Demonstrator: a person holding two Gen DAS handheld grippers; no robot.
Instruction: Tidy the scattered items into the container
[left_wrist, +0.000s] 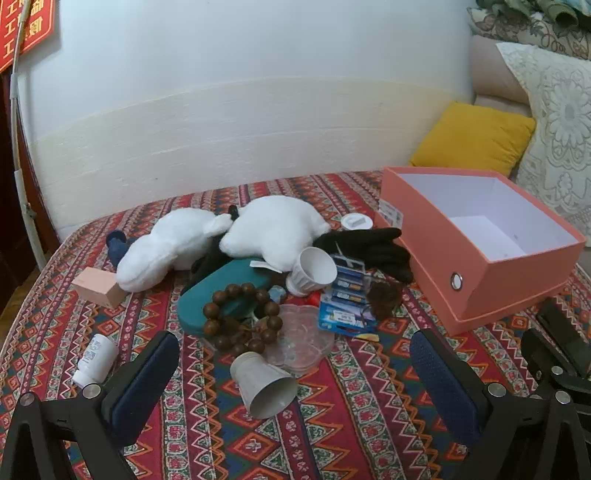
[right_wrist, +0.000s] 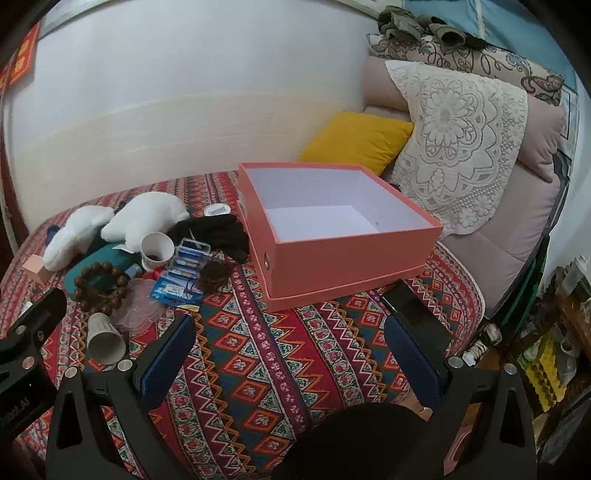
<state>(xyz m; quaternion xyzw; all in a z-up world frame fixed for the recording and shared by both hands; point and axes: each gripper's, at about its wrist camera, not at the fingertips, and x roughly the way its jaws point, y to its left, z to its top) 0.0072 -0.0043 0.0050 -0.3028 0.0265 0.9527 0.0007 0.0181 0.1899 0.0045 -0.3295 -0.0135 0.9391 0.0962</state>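
An orange box (left_wrist: 517, 273) (right_wrist: 354, 266) with a white inside stands open on the patterned cloth, with nothing in it. Left of it lies a heap: a white plush toy (left_wrist: 273, 229) (right_wrist: 147, 218), black gloves (left_wrist: 373, 243) (right_wrist: 218, 232), a green case (left_wrist: 214, 295), a wooden bead bracelet (left_wrist: 240, 317) (right_wrist: 99, 288), a battery pack (left_wrist: 347, 299) (right_wrist: 181, 273), two paper cups (left_wrist: 266, 384) (left_wrist: 314, 269) and a white bottle (left_wrist: 96, 358). My left gripper (left_wrist: 295, 369) is open, low before the heap. My right gripper (right_wrist: 291, 350) is open in front of the box.
The patterned cloth (right_wrist: 258, 350) covers the whole surface. A yellow cushion (right_wrist: 358, 140) and a lace-covered pillow (right_wrist: 458, 147) lie behind the box. A small pink box (left_wrist: 99, 288) sits at the left. A white wall backs the bed. Clutter fills the floor (right_wrist: 546, 354) at the right.
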